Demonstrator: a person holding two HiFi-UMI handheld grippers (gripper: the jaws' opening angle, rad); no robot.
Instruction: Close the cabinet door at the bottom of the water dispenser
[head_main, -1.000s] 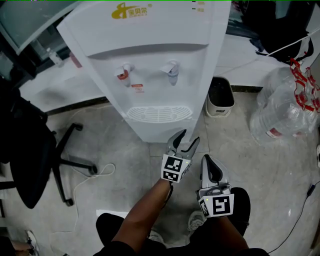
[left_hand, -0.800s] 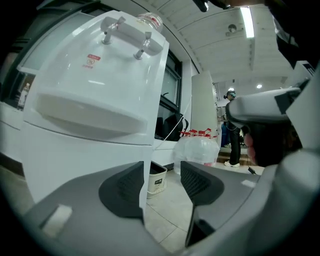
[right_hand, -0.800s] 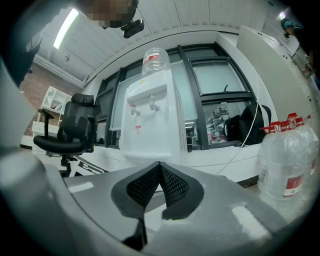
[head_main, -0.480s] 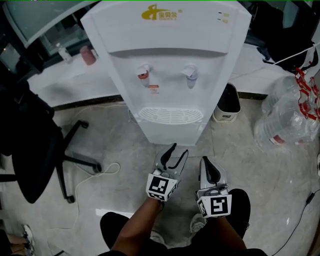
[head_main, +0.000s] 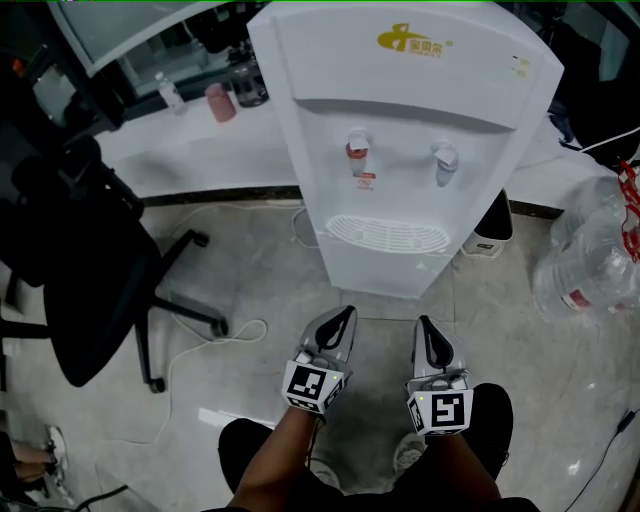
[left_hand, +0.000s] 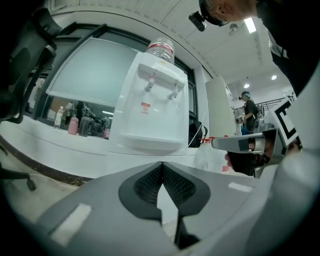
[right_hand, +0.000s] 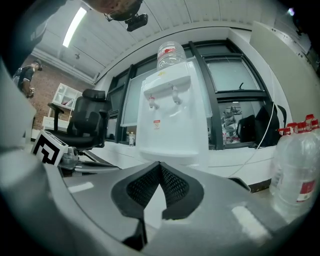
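We face the white water dispenser (head_main: 400, 120). Its bottom cabinet door (head_main: 385, 280) is seen so steeply from above that we cannot tell how it sits. A black office chair (head_main: 90, 290) stands to our left and clear water jugs (head_main: 590, 270) to our right. Our left gripper (head_main: 347, 314) and right gripper (head_main: 424, 324) hang near the dispenser's foot without touching it, each with its jaws pressed together on nothing.

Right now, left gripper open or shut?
Shut. The left gripper shows its pads meeting at the tips, nothing between them; the water dispenser stands beyond.
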